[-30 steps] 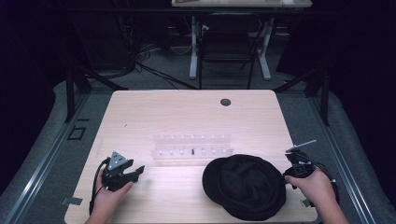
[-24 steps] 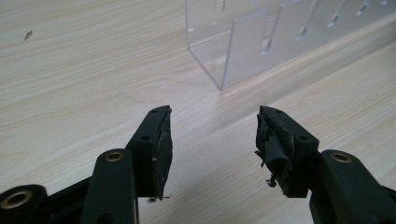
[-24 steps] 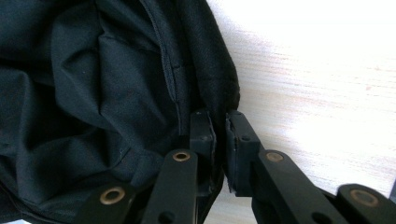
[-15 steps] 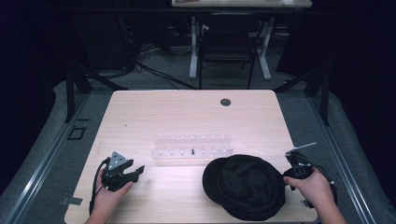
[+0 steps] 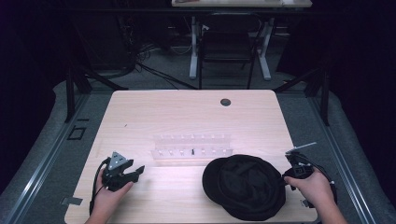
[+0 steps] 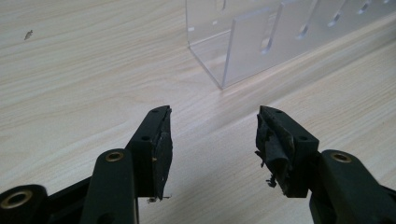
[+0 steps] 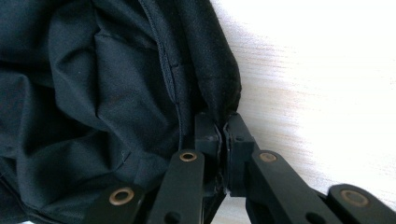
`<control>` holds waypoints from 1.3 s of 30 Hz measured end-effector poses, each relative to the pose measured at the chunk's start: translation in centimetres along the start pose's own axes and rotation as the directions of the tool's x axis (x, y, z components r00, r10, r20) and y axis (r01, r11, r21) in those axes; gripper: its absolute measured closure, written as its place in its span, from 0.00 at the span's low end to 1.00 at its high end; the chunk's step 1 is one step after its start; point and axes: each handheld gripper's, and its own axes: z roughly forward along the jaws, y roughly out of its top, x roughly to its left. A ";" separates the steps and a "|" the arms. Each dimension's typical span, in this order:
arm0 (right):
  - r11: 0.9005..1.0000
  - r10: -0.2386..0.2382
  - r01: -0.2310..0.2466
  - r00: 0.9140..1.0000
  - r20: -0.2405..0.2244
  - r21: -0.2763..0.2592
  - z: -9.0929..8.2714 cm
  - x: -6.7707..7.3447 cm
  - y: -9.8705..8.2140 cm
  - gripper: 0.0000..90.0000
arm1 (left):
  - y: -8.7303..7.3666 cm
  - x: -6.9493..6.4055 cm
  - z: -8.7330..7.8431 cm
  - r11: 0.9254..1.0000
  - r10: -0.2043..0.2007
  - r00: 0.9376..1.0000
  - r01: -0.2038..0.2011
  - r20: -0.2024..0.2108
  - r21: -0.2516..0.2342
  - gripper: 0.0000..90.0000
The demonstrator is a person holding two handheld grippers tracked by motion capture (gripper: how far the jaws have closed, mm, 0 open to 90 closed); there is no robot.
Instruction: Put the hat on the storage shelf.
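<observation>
So there's a light wood table (image 5: 187,116) with a black hat (image 5: 245,186) sitting down at about 5 o'clock on it, close to the near edge. Right gripper (image 5: 286,176) is at the hat's 3 o'clock edge, and in the right gripper view its jaws are pressed together on the hat's (image 7: 93,93) rim, a fold of the black fabric pinched right between the tips, with bare table off at 2 o'clock. The right hand (image 5: 315,186) is wrapped around it near the table's right edge. The left gripper (image 5: 136,171) is way over at roughly 7 o'clock on the table, well apart from the hat, held in the left hand (image 5: 109,198). Its jaws are spread wide with nothing between them, just wood grain showing in the gap in the left gripper view, and the pads (image 6: 273,144) look pretty chewed up. A clear rack (image 5: 191,145) with slots sits near the table's middle, around 11 o'clock from the hat; the left gripper view has its corner (image 6: 243,42) at about 1 o'clock. Small dark hole (image 5: 225,101) in the tabletop near the far edge at 12.
</observation>
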 end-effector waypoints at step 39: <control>0.999 -0.003 -0.001 0.996 -0.085 -0.050 -3.4 0.7 -0.1 0.97 | 0.0 0.0 0.0 1.000 0.000 1.000 0.000 -0.004 -0.002 0.51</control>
